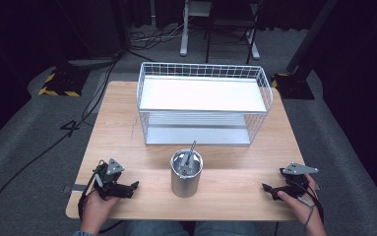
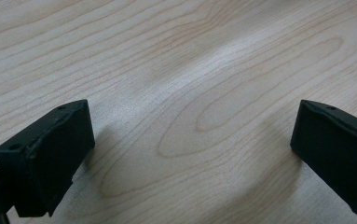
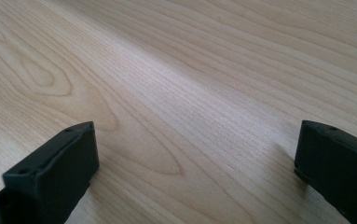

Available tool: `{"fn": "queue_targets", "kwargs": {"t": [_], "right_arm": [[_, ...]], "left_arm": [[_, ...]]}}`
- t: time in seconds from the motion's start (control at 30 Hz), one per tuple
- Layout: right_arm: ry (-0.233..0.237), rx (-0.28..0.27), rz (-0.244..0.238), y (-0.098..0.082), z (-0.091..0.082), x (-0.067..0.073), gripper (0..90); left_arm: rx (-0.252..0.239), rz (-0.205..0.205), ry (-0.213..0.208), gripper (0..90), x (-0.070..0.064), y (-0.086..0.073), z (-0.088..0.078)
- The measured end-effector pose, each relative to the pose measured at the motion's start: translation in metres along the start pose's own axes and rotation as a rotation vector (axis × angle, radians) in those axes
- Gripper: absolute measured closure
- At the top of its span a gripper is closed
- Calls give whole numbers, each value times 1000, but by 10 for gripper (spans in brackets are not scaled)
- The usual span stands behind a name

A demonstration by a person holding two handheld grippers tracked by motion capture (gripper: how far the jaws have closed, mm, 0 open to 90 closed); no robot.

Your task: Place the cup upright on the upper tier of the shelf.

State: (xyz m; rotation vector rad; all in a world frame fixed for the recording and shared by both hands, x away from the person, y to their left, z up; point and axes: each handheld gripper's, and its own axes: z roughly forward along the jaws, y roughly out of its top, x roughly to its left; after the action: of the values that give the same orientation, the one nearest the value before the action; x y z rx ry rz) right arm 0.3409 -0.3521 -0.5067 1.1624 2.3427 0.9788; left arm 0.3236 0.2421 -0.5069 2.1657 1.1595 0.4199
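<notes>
Your hands are resting at the near edge of the table [image 1: 127, 123], the left gripper [image 1: 127, 188] and the right gripper [image 1: 270, 189] both lying with jaws spread wide and holding nothing. Between them, the metal cup [image 1: 186, 173] is standing upright with a drill bit [image 1: 191, 151] leaning inside, just before the wire rack [image 1: 203, 103]. Nothing is looking started yet; reaching and grasping are all remaining.
</notes>
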Motion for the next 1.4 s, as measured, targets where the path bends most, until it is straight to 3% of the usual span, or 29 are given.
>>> {"fn": "queue_targets", "kwargs": {"t": [0.13,0.77,1.07,1.4], "right_arm": [[0,0,0,0,0,0,0],[0,0,-1,0,0,0,0],[0,-1,-1,0,0,0,0],[0,-1,-1,0,0,0,0]], "left_arm": [[-5,-1,-6,0,0,0,-1],[-213,-40,-97,0,-10,11,-37],[-274,-59,-135,0,-19,19,-47],[-333,-37,-189,0,-32,28,-53]]}}
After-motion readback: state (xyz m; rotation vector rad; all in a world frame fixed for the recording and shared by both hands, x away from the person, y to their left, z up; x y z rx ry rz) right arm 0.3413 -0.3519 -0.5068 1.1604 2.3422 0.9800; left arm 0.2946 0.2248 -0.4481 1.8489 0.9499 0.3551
